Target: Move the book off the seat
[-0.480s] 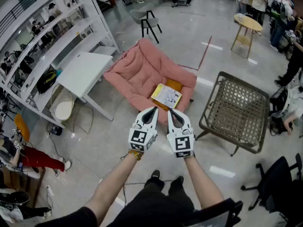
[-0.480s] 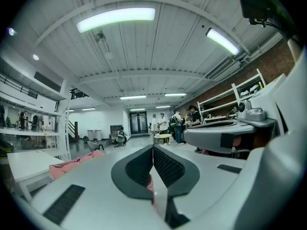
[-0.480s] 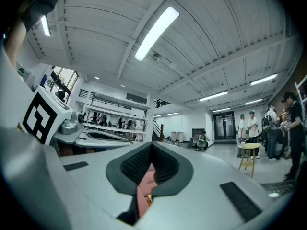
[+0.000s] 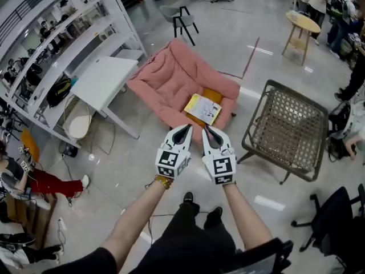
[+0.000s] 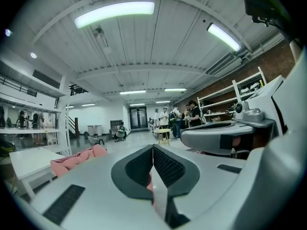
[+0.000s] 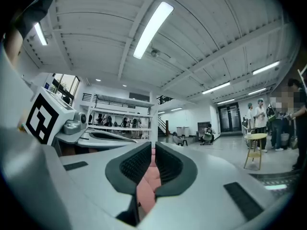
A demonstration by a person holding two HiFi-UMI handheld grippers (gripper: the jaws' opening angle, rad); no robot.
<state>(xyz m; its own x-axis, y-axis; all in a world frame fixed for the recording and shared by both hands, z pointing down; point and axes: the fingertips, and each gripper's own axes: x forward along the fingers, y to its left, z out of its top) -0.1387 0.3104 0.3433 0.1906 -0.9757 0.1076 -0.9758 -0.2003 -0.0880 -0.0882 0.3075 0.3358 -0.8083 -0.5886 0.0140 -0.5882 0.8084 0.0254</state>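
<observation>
— What stands left of the pink seat (image 4: 171, 81)?
— A white table (image 4: 105, 81). The book (image 4: 202, 108) lies on the seat, toward its front right edge.
— The grippers?
— Short of the seat's front, apart from it. Left gripper (image 4: 183, 131): jaws pressed together, empty. Right gripper (image 4: 209, 131): likewise. A wicker chair (image 4: 288, 127) stands right of the seat.

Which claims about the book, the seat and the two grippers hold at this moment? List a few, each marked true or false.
1. The book lies on the pink seat. True.
2. The left gripper is clamped on the book. False: its jaws are shut on nothing, and it is apart from the book.
3. The right gripper has its jaws together. True.
4. In the head view, the wicker chair stands left of the pink seat. False: it stands to the right.
</observation>
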